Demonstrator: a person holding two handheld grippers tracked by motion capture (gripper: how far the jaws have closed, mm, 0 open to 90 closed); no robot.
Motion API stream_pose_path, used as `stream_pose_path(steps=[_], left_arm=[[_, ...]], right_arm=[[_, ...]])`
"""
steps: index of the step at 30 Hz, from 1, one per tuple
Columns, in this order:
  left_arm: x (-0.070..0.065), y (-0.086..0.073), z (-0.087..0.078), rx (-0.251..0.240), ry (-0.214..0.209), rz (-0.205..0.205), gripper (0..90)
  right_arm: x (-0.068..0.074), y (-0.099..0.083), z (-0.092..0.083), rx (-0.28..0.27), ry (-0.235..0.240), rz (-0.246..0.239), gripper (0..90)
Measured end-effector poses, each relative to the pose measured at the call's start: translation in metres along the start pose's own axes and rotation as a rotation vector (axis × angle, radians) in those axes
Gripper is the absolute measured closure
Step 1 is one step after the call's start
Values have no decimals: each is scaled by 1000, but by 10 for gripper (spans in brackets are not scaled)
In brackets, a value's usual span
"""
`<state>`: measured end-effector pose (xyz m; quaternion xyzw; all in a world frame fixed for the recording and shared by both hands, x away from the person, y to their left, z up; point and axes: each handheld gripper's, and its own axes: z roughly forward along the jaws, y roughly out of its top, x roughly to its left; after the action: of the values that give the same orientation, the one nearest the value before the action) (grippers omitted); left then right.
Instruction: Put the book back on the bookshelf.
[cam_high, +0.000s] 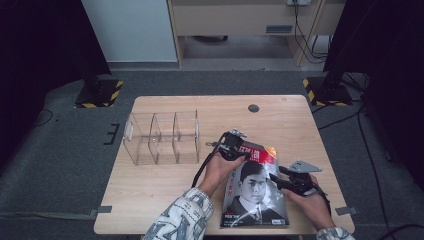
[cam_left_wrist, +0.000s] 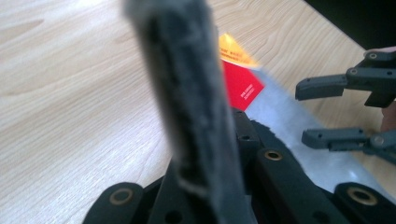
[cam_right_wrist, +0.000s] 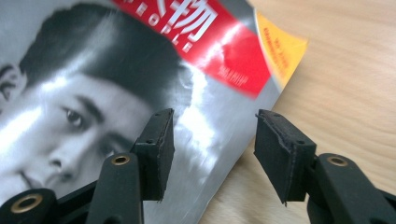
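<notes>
Here, in the high view, a glossy magazine with a black-and-white portrait and a red title band on its cover (cam_high: 254, 192) is seen lying flat on the light wooden table (cam_high: 165, 185), near the front edge and right of the middle. The left gripper (cam_high: 239, 150) is placed at the upper left corner of the magazine, and its black jaws are brought together at the cover's edge; the hand in a patterned sleeve (cam_high: 216, 170) is seen behind it. The right gripper (cam_high: 276, 179) is held at the right edge of the magazine, with its jaws pointed toward the cover. A clear plastic organizer with several compartments (cam_high: 161, 137) is standing on the left half of the table, well apart from the magazine. In the left gripper view, the jaws are seen pressed together, very close to the camera and blurred, and the red and yellow corner of the magazine is visible just behind them; whether the cover is pinched between the pads cannot be told. The right gripper (cam_left_wrist: 303, 112) is seen farther off at the right, its two jaws apart above the grey cover. In the right gripper view, the two black jaws are standing apart with nothing between the pads (cam_right_wrist: 156, 144); the left one is over the magazine (cam_right_wrist: 93, 84), the right one over the bare table (cam_right_wrist: 355, 70) just beside the cover's edge.
</notes>
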<state>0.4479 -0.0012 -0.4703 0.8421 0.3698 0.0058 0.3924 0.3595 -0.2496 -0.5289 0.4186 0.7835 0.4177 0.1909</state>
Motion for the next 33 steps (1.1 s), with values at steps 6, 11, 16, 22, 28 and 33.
stream_pose_path(steps=[6, 11, 16, 22, 28, 33], left_arm=[[-6, 6, -6, -18, 5, 18, 857], [-9, 7, -11, -38, 13, 16, 861], [-14, 11, -23, -71, 25, 34, 863], [-21, 15, -37, -119, 43, 48, 863], [-26, 20, -45, -153, 43, 54, 864], [-27, 26, -52, -166, 43, 64, 864]], right_arm=[[-13, -2, -13, -44, -37, 74, 471], [-20, -3, -19, -45, -105, 102, 438], [-28, -7, -24, -16, -196, 124, 398], [-29, -11, -27, 13, -233, 122, 373], [-29, -13, -26, 28, -226, 109, 366], [-30, -13, -25, 28, -227, 107, 364]])
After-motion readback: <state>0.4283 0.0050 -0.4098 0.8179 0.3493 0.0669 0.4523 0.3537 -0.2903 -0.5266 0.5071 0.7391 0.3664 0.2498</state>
